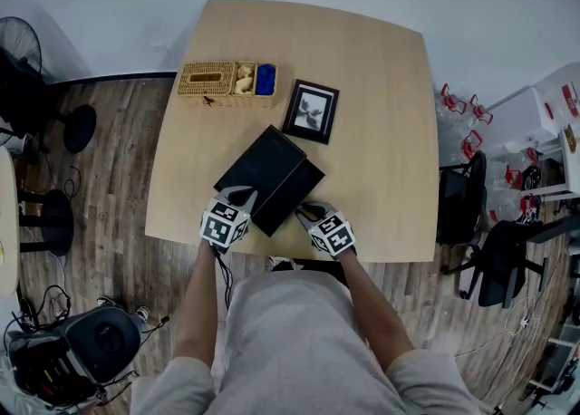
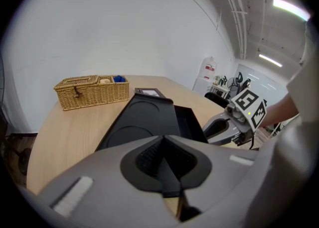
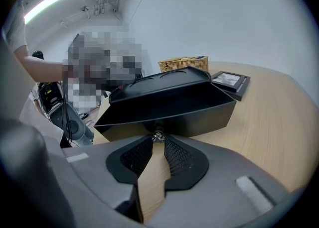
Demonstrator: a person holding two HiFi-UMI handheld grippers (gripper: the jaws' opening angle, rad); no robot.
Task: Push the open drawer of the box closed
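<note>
1. The drawer (image 3: 174, 103) stands pulled out of the black box (image 1: 263, 161) toward the near table edge; the right gripper (image 3: 158, 141) is pinched on the small metal knob (image 3: 158, 135) at the drawer's front; the left gripper (image 2: 163, 145) has its jaws pressed together on nothing, just beside the box's near corner.
2. Risk 1: the box looks light and lies loose on smooth wood; a push on the knob may slide the whole box into the picture frame (image 1: 311, 111) just behind it instead of seating the drawer; the left gripper is on the near side, so it cannot brace from there.
3. Risk 2: the knob is tiny; an off-axis shove could skew the drawer until it jams, or let the tips slip off.
4. Risk 3: the box sits at an angle to the table edge; pushing straight ahead rather than along the drawer's run would likely twist it.
5. Surface: a pale wooden table (image 1: 381, 132) with rounded corners; a wicker basket (image 1: 210, 81) sits at its far left, apart from the box.
6. Room: white wall; wood-plank floor; a fan (image 1: 18, 51) at left; dark chairs (image 1: 471, 214) at right.
</note>
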